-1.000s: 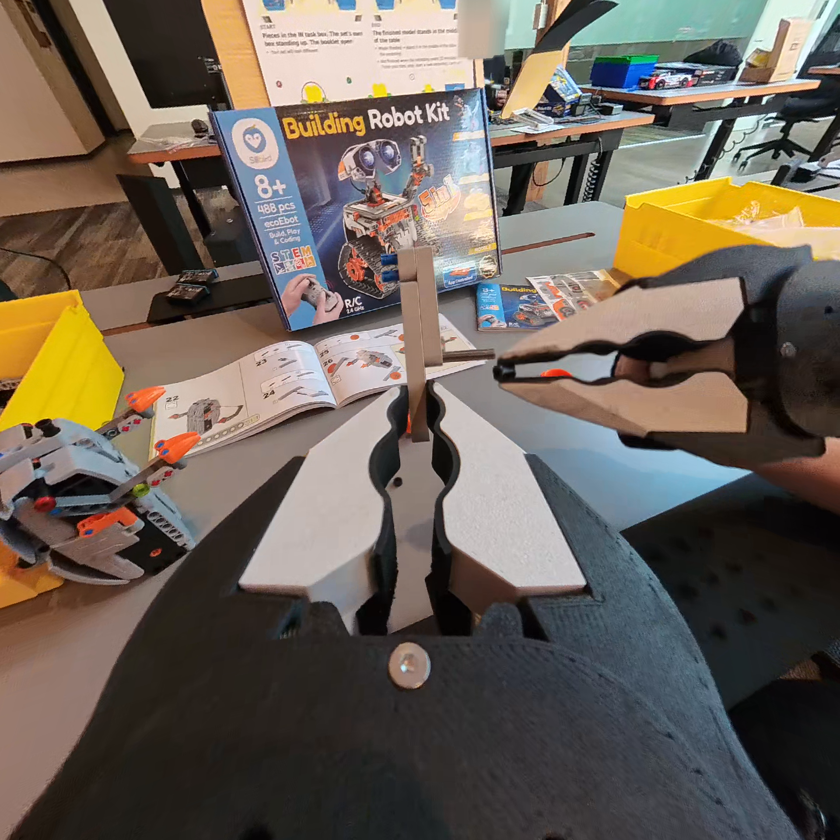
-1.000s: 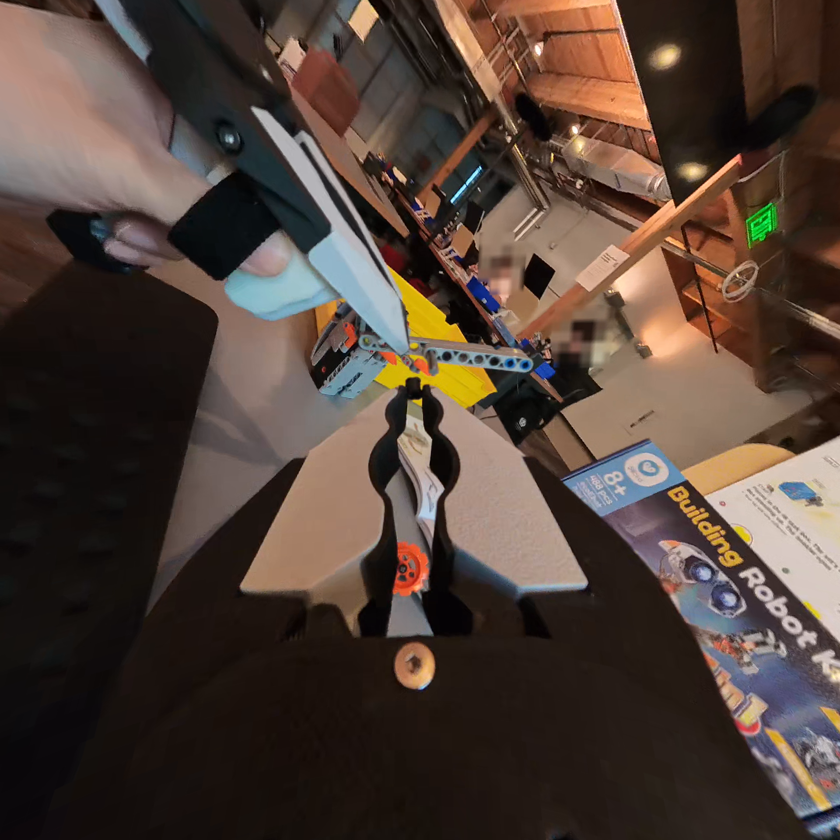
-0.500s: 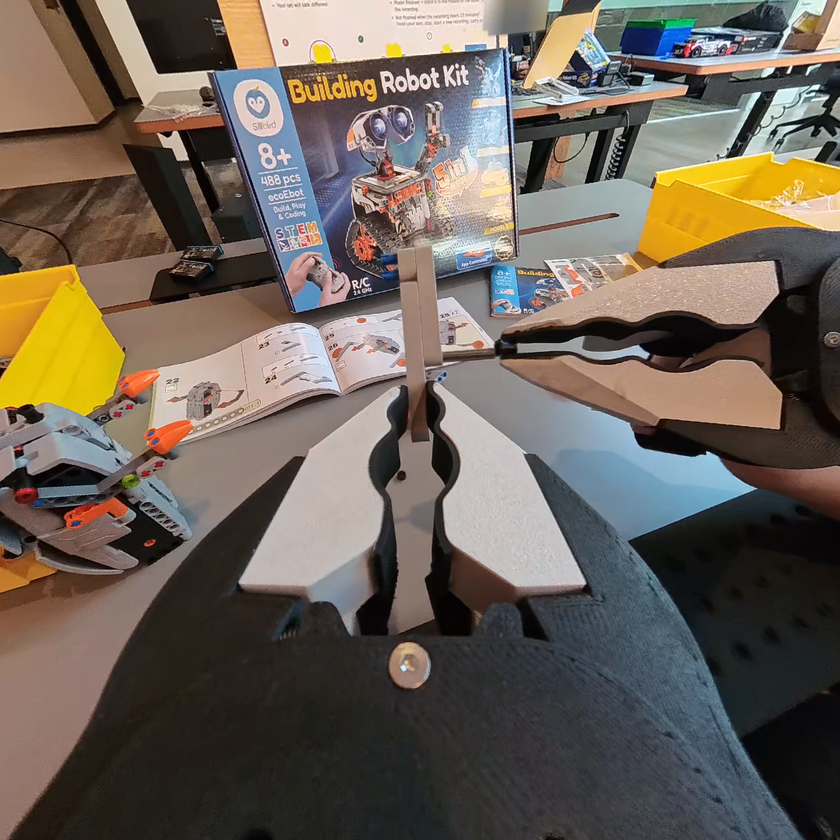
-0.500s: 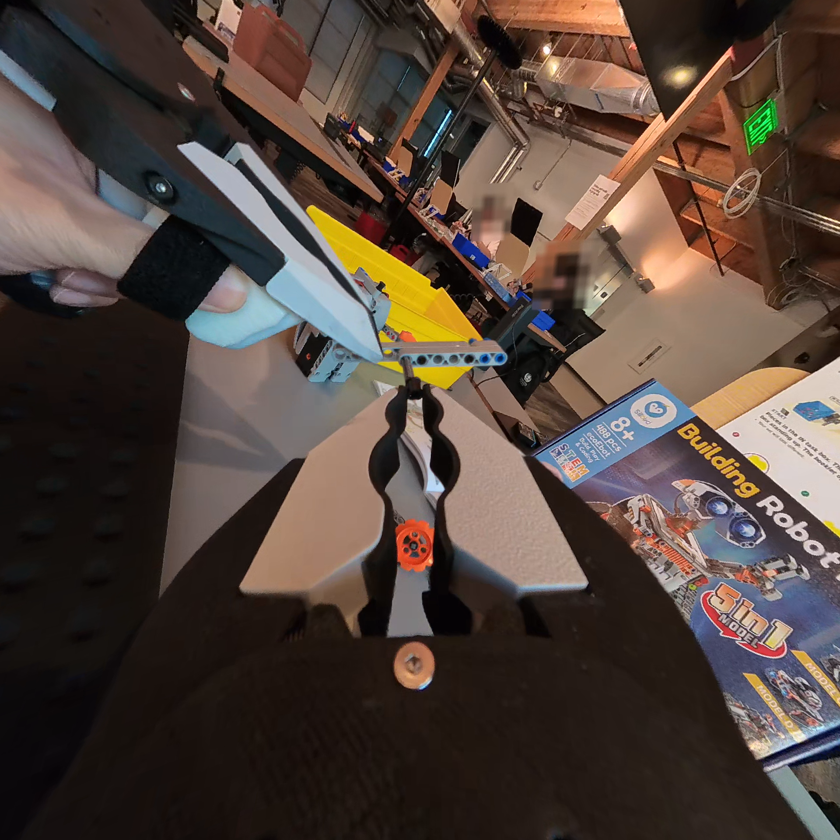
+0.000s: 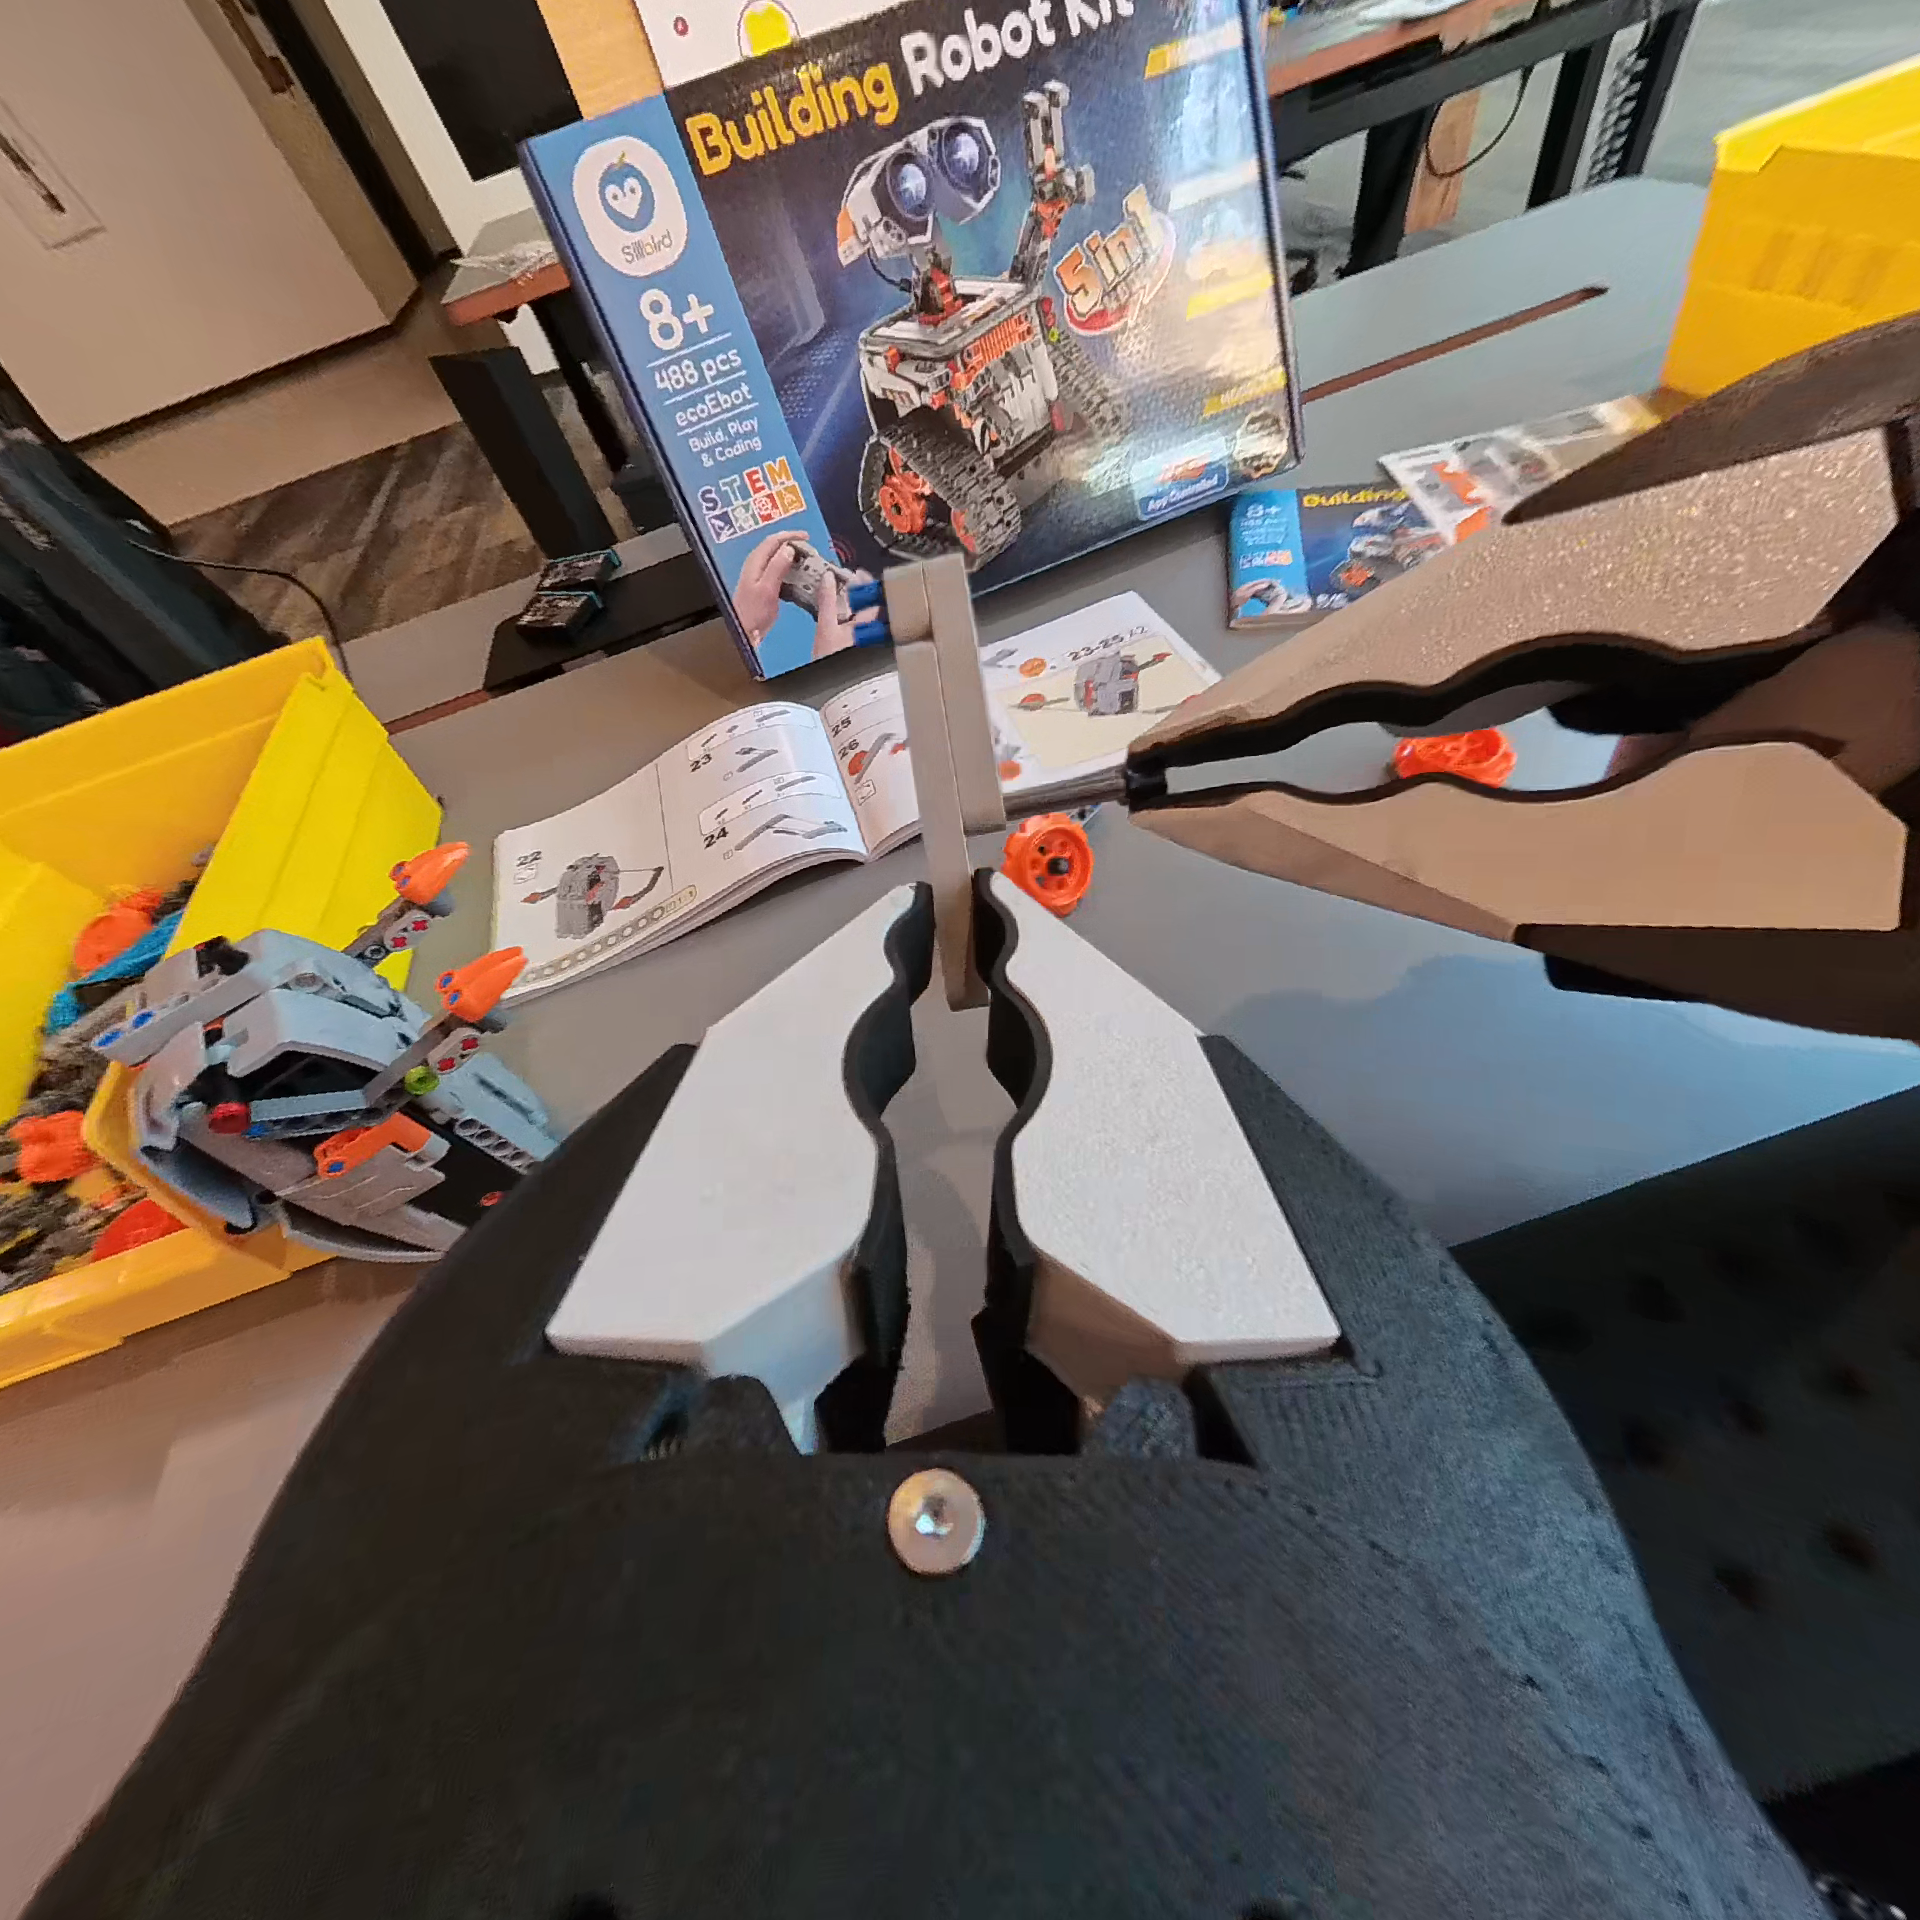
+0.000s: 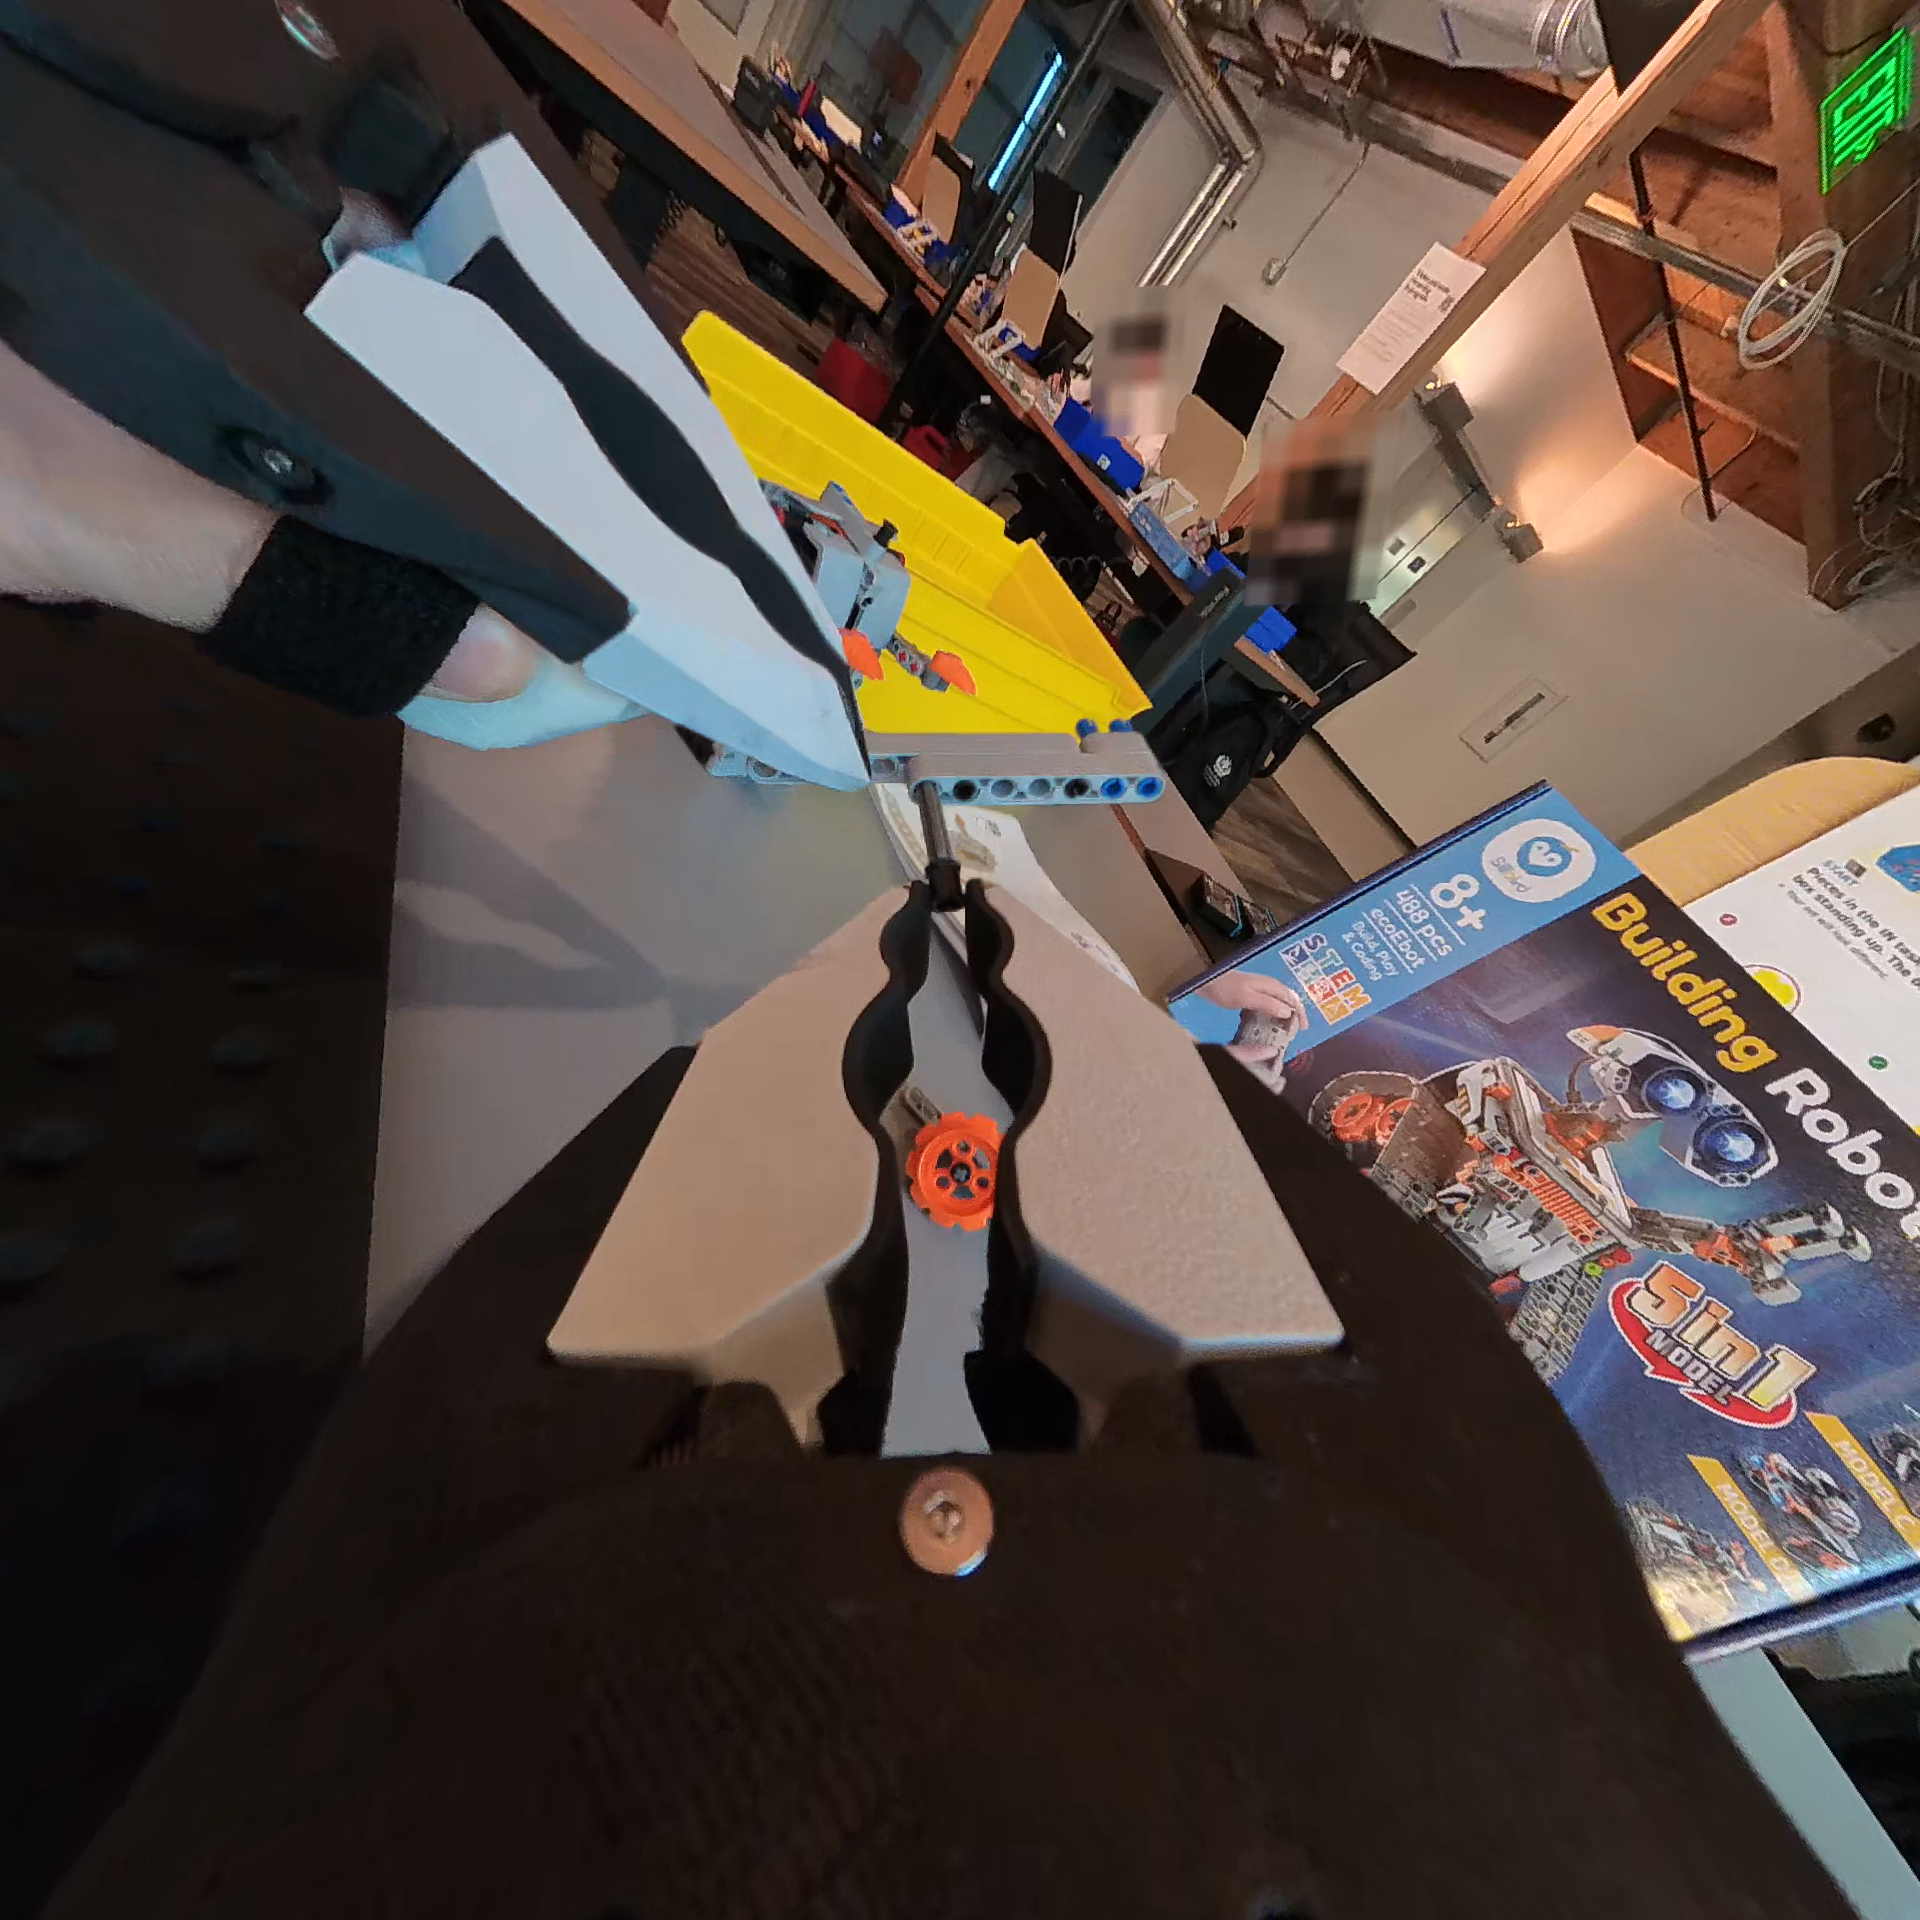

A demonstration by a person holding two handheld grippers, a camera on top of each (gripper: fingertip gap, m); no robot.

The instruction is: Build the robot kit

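Observation:
My left gripper (image 5: 948,904) is shut on a grey holed beam (image 5: 943,748) and holds it upright above the grey table. My right gripper (image 5: 1138,784) comes in from the right, shut on a thin dark axle (image 5: 1060,798) whose far end meets the beam's side. In the right wrist view my right gripper (image 6: 943,891) pinches the axle (image 6: 932,831) under the beam (image 6: 1023,774), which has blue pins at its free end. The left gripper (image 6: 831,743) holds the beam's other end. An orange wheel (image 5: 1047,862) lies on the table just below.
A blue kit box (image 5: 935,312) stands behind an open instruction booklet (image 5: 727,821). A part-built grey and orange model (image 5: 312,1081) leans on a yellow bin (image 5: 208,790) at the left. Another yellow bin (image 5: 1808,260) is at the far right. A black mat (image 5: 1714,1455) lies at the near right. My two grippers' fingertips are within a few centimetres of each other. Left tips and right tips are each some 15 cm from the orange wheel (image 5: 1047,862). Look for it in the right wrist view (image 6: 964,1161) too.
Both grippers have moved together, lower and closer to the box, still joined at beam and axle. The orange wheel and the left bin's contents now show.

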